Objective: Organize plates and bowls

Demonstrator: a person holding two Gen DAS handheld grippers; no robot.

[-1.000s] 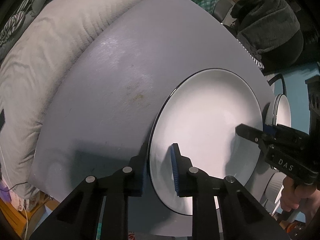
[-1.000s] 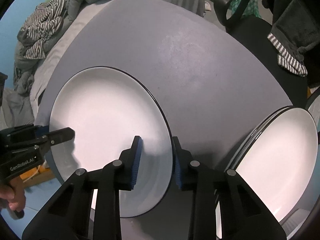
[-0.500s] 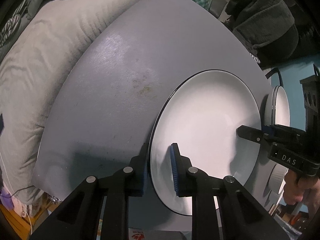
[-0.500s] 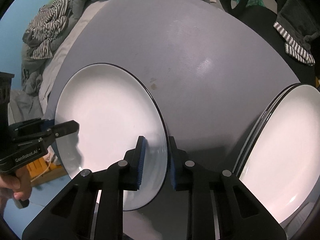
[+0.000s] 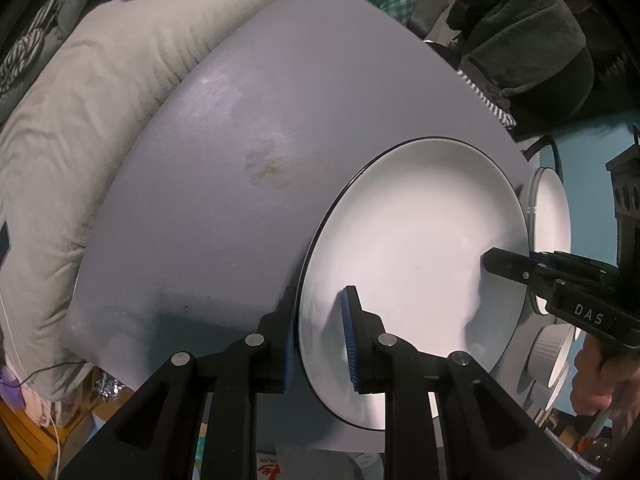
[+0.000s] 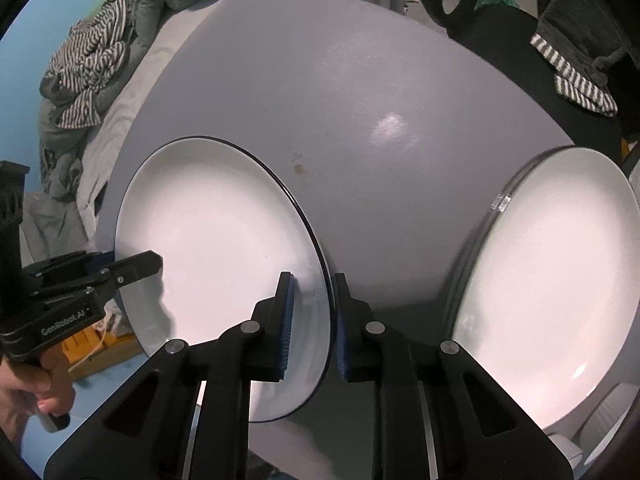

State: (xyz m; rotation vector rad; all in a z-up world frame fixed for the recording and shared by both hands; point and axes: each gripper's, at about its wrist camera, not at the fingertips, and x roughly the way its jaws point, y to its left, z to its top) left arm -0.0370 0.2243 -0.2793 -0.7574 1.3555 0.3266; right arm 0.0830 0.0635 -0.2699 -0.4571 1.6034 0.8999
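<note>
A white plate with a thin black rim [image 5: 416, 248] is held between both grippers above the grey table [image 5: 240, 152]. My left gripper [image 5: 318, 336] is shut on its near rim. My right gripper [image 6: 312, 316] is shut on the opposite rim of the same plate [image 6: 216, 240]. Each gripper shows in the other's view: the right one [image 5: 520, 268], the left one [image 6: 128, 268]. A stack of white black-rimmed plates [image 6: 552, 280] lies to the right, and shows small in the left wrist view [image 5: 552, 216].
A white ribbed bowl [image 5: 552, 356] sits low at the right edge in the left wrist view. A grey duvet [image 5: 80, 120] lies beyond the table's left edge. Striped clothes [image 6: 92, 60] and dark clothing [image 5: 520, 40] lie around the table.
The plate has risen off the table in both grippers and shifted a little toward the stack on the right. Both grips on its rim stay shut.
</note>
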